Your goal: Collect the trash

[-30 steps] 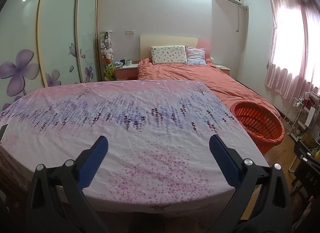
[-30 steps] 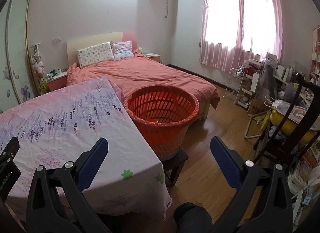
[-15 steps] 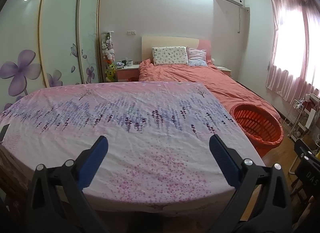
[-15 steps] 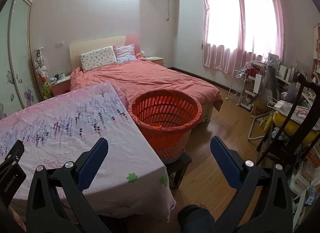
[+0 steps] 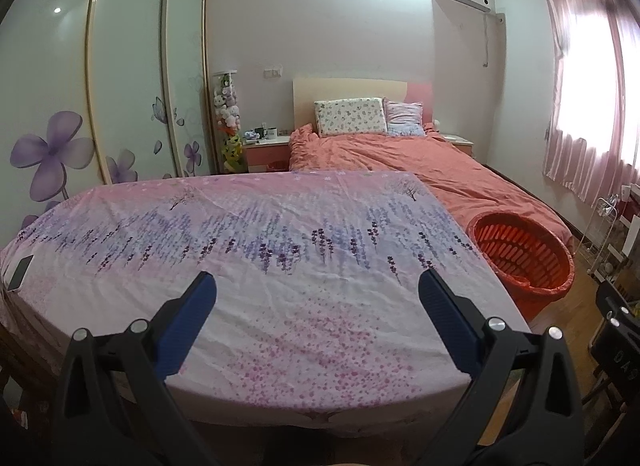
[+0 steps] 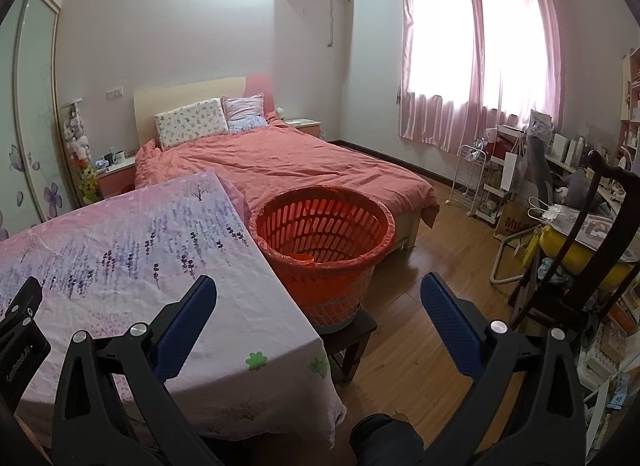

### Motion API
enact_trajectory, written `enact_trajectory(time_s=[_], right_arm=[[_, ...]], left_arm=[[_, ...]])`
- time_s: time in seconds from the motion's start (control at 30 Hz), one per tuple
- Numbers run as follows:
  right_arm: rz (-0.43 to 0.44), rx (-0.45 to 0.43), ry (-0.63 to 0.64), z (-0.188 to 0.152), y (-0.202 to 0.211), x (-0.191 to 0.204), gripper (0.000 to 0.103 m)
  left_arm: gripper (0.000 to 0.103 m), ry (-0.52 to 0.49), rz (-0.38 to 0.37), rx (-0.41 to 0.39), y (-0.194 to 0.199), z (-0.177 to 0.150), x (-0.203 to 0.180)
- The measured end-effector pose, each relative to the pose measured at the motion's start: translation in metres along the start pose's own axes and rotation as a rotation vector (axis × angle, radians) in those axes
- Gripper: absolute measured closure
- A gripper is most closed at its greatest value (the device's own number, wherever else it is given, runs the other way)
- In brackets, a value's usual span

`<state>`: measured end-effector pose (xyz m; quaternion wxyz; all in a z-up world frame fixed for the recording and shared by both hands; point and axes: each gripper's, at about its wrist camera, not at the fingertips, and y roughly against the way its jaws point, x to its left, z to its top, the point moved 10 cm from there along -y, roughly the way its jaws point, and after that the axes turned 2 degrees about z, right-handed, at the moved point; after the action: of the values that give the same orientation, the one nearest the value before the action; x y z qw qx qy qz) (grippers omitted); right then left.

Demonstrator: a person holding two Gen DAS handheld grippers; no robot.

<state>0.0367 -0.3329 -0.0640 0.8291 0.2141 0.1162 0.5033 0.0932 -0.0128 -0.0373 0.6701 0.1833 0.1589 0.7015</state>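
Observation:
An orange slotted basket (image 6: 324, 250) with a plastic liner stands on a low dark stool (image 6: 352, 340) at the table's right end; it also shows in the left wrist view (image 5: 524, 256). Something orange lies in its bottom. My left gripper (image 5: 316, 286) is open and empty above the near part of the table covered with a pink lavender-print cloth (image 5: 280, 250). My right gripper (image 6: 318, 290) is open and empty, near the table's right corner (image 6: 280, 350), short of the basket. I see no loose trash on the cloth.
A phone (image 5: 20, 272) lies at the table's far left edge. A bed with a salmon cover (image 6: 300, 161) stands behind the table and basket. A dark chair (image 6: 580, 266), a cluttered desk and a white wire rack (image 6: 472, 181) line the right side. Wooden floor (image 6: 420, 306) lies between.
Both grippers have drawn back and risen a little, so the table and basket look farther off. The phone has come into the left view. Both stay open.

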Motion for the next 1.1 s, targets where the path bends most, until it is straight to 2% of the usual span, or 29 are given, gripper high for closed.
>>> enact_trajectory(time_s=[1.1], right_arm=[[0.008, 0.010, -0.008, 0.000, -0.007, 0.001, 0.002]], left_arm=[[0.004, -0.011, -0.012, 0.007, -0.003, 0.000, -0.012]])
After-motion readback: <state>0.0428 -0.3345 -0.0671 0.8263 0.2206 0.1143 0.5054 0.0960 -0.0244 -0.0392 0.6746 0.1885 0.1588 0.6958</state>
